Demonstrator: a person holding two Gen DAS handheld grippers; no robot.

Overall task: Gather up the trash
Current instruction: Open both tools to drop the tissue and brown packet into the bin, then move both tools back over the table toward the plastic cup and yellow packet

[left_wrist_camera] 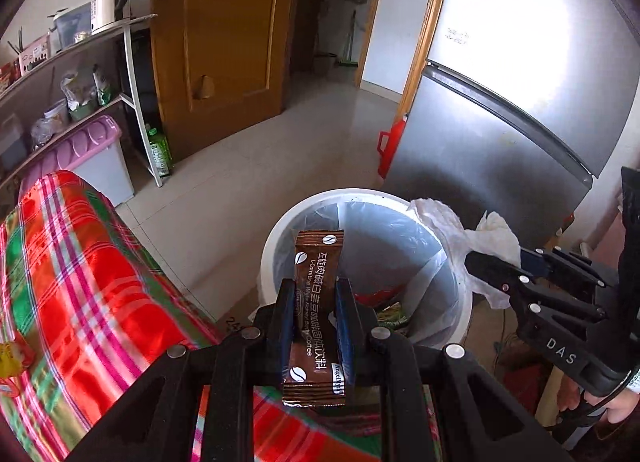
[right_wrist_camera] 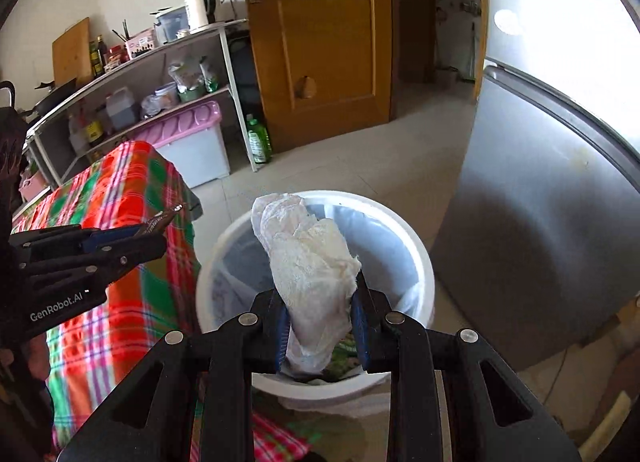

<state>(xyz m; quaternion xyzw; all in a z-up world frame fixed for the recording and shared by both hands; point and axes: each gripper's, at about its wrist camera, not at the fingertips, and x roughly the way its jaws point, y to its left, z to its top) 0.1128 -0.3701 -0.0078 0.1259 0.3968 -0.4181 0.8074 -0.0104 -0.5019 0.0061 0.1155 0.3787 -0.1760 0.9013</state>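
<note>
My left gripper [left_wrist_camera: 316, 294] is shut on a brown coffee sachet [left_wrist_camera: 318, 302] and holds it above the near rim of a white trash bin [left_wrist_camera: 276, 238] lined with a clear bag. My right gripper [right_wrist_camera: 320, 298] is shut on a crumpled white tissue [right_wrist_camera: 312, 262] over the same bin [right_wrist_camera: 420, 262]. In the left wrist view the right gripper [left_wrist_camera: 472, 258] reaches in from the right with the tissue [left_wrist_camera: 472, 230] over the bin's right rim. In the right wrist view the left gripper [right_wrist_camera: 160, 230] shows at the left with the sachet's end [right_wrist_camera: 164, 218]. Some trash [left_wrist_camera: 384, 302] lies inside the bin.
A table with a red and green plaid cloth [left_wrist_camera: 80, 262] stands left of the bin. A silver fridge [left_wrist_camera: 500, 110] is on the right, a wooden door [left_wrist_camera: 224, 42] behind. Shelves [right_wrist_camera: 132, 82] with kitchen items, a lilac-lidded box [right_wrist_camera: 192, 134] and a green bottle [right_wrist_camera: 258, 140] stand at the back left.
</note>
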